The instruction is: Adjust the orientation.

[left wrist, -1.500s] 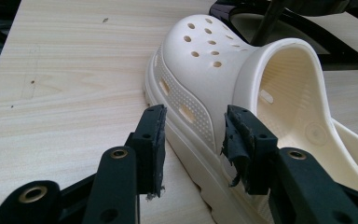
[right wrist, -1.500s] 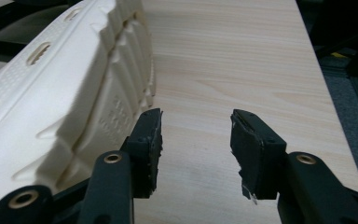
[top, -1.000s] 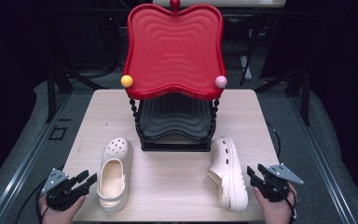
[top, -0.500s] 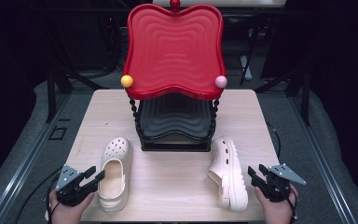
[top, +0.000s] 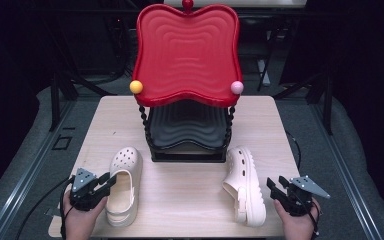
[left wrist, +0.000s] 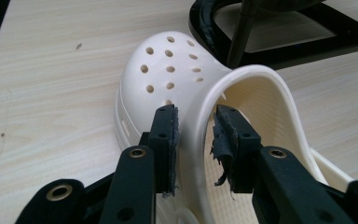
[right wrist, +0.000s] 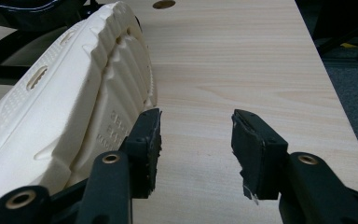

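Observation:
Two cream clogs lie on the wooden table (top: 180,200). The left clog (top: 127,162) (left wrist: 168,70) stands upright with its toe pointing away. My left gripper (top: 110,181) (left wrist: 195,130) has just been closing and now has its pads against both sides of the clog's left side wall, near the heel opening. The right clog (top: 245,185) (right wrist: 74,102) lies tipped on its side, its ridged sole turned toward my right gripper (top: 275,187) (right wrist: 196,130). That gripper stands open just right of the sole, with bare table between its jaws.
A two-tier rack stands at the middle back of the table, a red wavy tray (top: 187,55) on top and a black tray (top: 187,127) below. Its black base frame (left wrist: 279,42) lies just beyond the left clog. The table's right edge (right wrist: 326,70) is close to my right gripper.
My left gripper has moved right and forward onto the left clog, and its jaws have narrowed around the side wall. The right gripper and both clogs have stayed put.

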### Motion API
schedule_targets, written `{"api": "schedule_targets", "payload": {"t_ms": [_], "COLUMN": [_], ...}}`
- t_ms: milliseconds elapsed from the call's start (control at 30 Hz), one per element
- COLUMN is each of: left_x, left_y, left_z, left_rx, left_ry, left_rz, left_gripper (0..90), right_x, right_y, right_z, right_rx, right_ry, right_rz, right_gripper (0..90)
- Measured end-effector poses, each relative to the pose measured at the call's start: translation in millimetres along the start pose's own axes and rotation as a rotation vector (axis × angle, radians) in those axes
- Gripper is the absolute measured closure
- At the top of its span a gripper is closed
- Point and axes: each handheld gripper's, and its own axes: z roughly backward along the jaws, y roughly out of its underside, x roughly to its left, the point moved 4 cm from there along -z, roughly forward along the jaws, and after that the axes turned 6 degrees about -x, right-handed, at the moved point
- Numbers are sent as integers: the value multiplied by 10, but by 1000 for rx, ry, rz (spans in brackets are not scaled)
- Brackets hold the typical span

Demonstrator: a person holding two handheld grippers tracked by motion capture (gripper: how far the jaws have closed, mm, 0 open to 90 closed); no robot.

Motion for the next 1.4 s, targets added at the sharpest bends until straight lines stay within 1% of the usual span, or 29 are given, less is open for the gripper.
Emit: {"api": "schedule_targets", "payload": {"t_ms": [67, 200, 300, 333, 367, 500, 533, 600, 667, 700, 733, 767, 800, 833, 900, 933, 967, 1067, 1100, 1200, 1300, 1400], "left_x": [-10, -31, -30, -32, -32, -52, -53, -57, -66, -73, -79, -79, -90, -101, -139, -191, -191, -277, -309, -412, -534, -658], "left_y": [-11, -18, -13, -14, -14, -16, -18, -21, -18, -17, -14, -14, -11, -7, 1, 6, 6, 3, 3, -5, -28, -46], "left_z": [-24, -58, -70, -72, -72, -62, -54, -35, 7, 23, 50, 50, 69, 97, 141, 185, 185, 232, 245, 257, 246, 198], "left_rx": [9, 8, 5, 8, 8, 5, 11, 17, 22, 19, 27, 27, 19, 21, 14, 11, 11, 10, 13, 15, 6, 6], "left_ry": [-10, -28, -31, -36, -36, -58, -62, -64, -62, -68, -68, -68, -64, -59, -39, -26, -26, -7, -1, 28, 52, 63], "left_rz": [-13, -49, -47, -55, -55, -85, -94, -88, -90, -90, -91, -91, -89, -91, -83, -88, -88, -109, -109, -105, -119, -131], "left_gripper": [690, 689, 689, 696, 705, 735, 745, 767, 776, 783, 790, 797, 797, 803, 811, 812, 812, 811, 814, 817, 822, 821], "right_x": [-4, -26, -32, -31, -31, -15, -14, -26, -35, -41, -45, -45, -48, -47, -48, -47, -47, -43, -44, -43, -43, -44], "right_y": [4, 14, 16, 12, 12, 11, 10, 6, 7, 8, 8, 8, 9, 6, 3, 2, 2, -2, -3, -2, -3, -4], "right_z": [-3, -7, -5, -5, -5, -6, -5, 0, 0, 2, 4, 4, 7, 7, 24, 13, 13, 15, 20, 21, 20, 23], "right_rx": [3, 7, 5, 3, 3, 0, -1, -2, -4, -2, 0, 0, 0, -6, 8, -8, -8, -13, -12, -12, -12, -10], "right_ry": [1, 0, -1, -1, -1, -3, -2, -2, -1, 0, 0, 0, -1, 0, -3, 0, 0, -3, -3, -4, -4, -5], "right_rz": [-2, -20, -22, -26, -26, -27, -26, -28, -33, -36, -39, -39, -37, -40, -39, -41, -41, -42, -41, -42, -45, -47], "right_gripper": [518, 515, 515, 515, 515, 515, 515, 515, 515, 515, 515, 515, 514, 514, 514, 514, 514, 514, 513, 513, 512, 512]}}
